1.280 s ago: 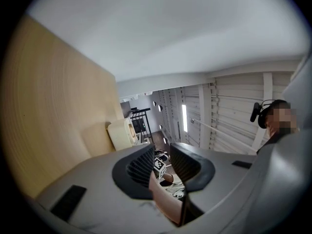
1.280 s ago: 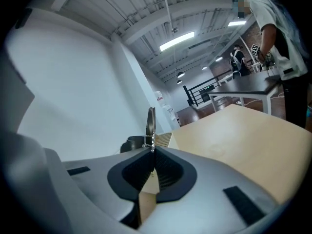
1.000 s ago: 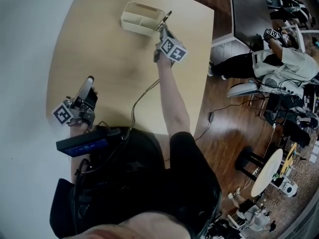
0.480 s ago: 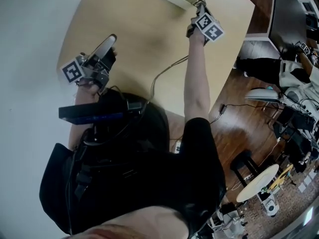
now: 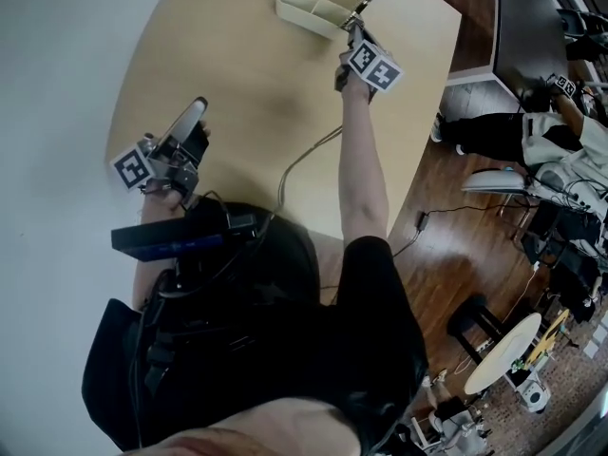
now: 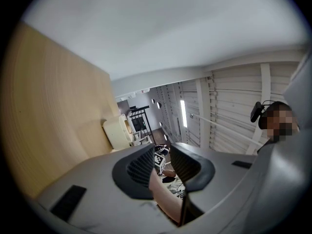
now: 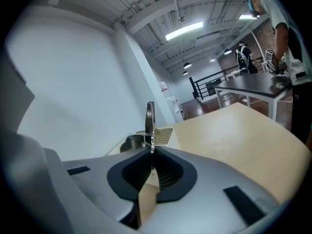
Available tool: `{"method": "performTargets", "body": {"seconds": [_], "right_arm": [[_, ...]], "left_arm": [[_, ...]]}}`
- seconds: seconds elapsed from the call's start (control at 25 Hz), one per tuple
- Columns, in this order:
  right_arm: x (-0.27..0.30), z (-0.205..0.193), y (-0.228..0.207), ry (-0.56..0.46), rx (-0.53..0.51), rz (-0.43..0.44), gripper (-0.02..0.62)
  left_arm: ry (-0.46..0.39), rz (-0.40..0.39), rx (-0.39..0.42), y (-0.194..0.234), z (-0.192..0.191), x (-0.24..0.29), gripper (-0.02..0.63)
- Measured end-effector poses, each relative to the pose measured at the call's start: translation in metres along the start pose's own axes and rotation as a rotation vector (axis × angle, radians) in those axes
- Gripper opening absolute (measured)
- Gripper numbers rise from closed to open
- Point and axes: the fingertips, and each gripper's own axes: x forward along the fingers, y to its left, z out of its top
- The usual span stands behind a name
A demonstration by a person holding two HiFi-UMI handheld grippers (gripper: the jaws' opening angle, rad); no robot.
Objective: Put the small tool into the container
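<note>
small tool (image 7: pixel 149 113): lower end hidden between jaws, kind unreadable
container (image 7: pixel 164 134): mostly behind right gripper (image 7: pixel 152 151)

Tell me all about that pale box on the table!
The box is a cream, plastic-looking tray, long and open-topped, split into compartments by inner walls. One end shows thin slots. It stands flat and upright near the far edge of the wooden table. The right tool holds a small metal piece right by that end; whether they touch can't be told.
</note>
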Motion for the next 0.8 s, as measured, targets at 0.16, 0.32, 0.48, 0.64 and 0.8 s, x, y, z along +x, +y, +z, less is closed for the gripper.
{"method": "performTargets", "body": {"seconds": [0.16, 0.32, 0.48, 0.64, 0.8], "right_arm": [[0.006, -0.008, 0.006, 0.033, -0.045, 0.021, 0.018], [0.011, -0.02, 0.018, 0.093, -0.084, 0.06, 0.164], [0.004, -0.024, 0.029, 0.094, -0.112, 0.085, 0.192], [-0.014, -0.02, 0.036, 0.054, -0.087, 0.105, 0.192], [-0.028, -0.019, 0.038, 0.012, -0.04, 0.14, 0.19]], "left_arm": [[0.005, -0.003, 0.001, 0.005, -0.002, -0.001, 0.089], [0.015, -0.004, 0.011, 0.006, -0.003, -0.001, 0.089], [0.027, -0.006, 0.018, 0.005, -0.004, 0.0, 0.089], [0.043, -0.011, 0.028, 0.0, -0.005, 0.002, 0.089], [0.057, -0.015, 0.038, -0.003, -0.007, 0.004, 0.089]]}}
